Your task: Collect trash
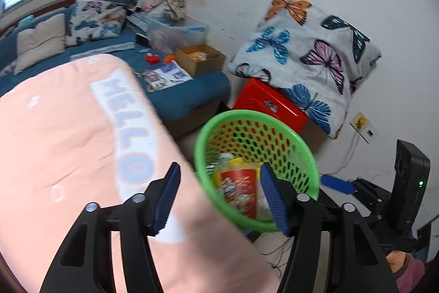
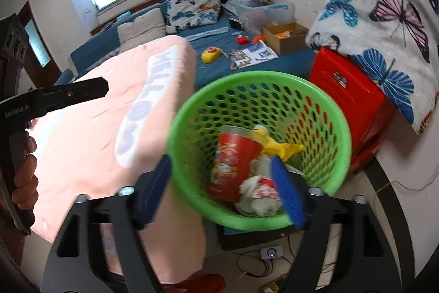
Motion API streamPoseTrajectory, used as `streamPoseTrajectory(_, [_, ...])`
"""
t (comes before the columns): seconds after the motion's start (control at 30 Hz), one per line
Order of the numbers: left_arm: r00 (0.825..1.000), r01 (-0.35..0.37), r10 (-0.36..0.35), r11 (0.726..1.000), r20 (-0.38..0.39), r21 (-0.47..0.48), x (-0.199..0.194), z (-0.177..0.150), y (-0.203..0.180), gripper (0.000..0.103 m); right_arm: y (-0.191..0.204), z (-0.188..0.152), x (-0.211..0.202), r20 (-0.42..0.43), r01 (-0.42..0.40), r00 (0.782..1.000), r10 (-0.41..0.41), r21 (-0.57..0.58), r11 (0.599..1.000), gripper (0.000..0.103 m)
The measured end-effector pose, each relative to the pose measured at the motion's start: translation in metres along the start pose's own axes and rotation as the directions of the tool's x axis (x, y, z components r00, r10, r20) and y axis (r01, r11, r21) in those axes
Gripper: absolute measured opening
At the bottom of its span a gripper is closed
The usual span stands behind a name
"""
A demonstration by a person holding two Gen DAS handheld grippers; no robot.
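Nearest the lens in the left wrist view, the left gripper [image 1: 219,199] stands with its blue pads spread and nothing between them; it hangs over the seam where the pink blanket [image 1: 68,142] meets the green basket [image 1: 208,133]. In the right wrist view the right gripper [image 2: 222,191] is also spread wide and empty, its right-hand pad [image 2: 288,194] over the basket's near side.

The trash lies in the basket [image 2: 340,133]: a red cup [image 2: 233,164] tipped on its side at about 9 o'clock of the bowl, a crumpled white wrapper [image 2: 260,197] at 6 o'clock, a yellow scrap [image 2: 282,147] near the middle. The basket seems to sit on something dark, touching the blanket at its 9 o'clock rim, with a red box [image 2: 354,103] just beside it at 2 o'clock.

Further off, on the blue bed [image 2: 288,59], loose bits remain: a yellow toy [image 2: 210,56], a leaflet [image 2: 255,52], a cardboard box [image 2: 285,37]. Which of these counts as trash I cannot tell.

Risks, as I judge them: the basket is light and perched high, so a pad catching its rim could tip it and spill the cup. The blanket's edge could snag a finger. Cables on the floor below could trip a step toward the bed.
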State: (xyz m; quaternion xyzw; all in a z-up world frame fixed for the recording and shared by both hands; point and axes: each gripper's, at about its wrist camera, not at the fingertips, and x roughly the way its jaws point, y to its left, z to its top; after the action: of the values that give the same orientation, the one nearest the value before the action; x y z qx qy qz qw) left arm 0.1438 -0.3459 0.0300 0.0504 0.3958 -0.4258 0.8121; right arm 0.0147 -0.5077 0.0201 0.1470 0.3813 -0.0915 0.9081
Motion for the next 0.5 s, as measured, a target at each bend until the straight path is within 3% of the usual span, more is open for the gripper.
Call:
streamPoseTrajectory(0.27, [0.99, -0.119, 0.122, 0.991, 0.065, -0.052, -0.056, -0.028, 0.04, 0.073, 0.053, -0.001, -0.004, 0.023, -0.035, 0.999, 0.037, -0.078, 0.996, 0.085])
streamPoseTrajectory(0.5, [0.968, -0.221, 0.231, 0.97, 0.1, -0.099, -0.101, -0.056, 0.075, 0.082, 0.092, -0.001, -0.005, 0.03, -0.079, 0.996, 0.083, -0.12, 0.99, 0.088])
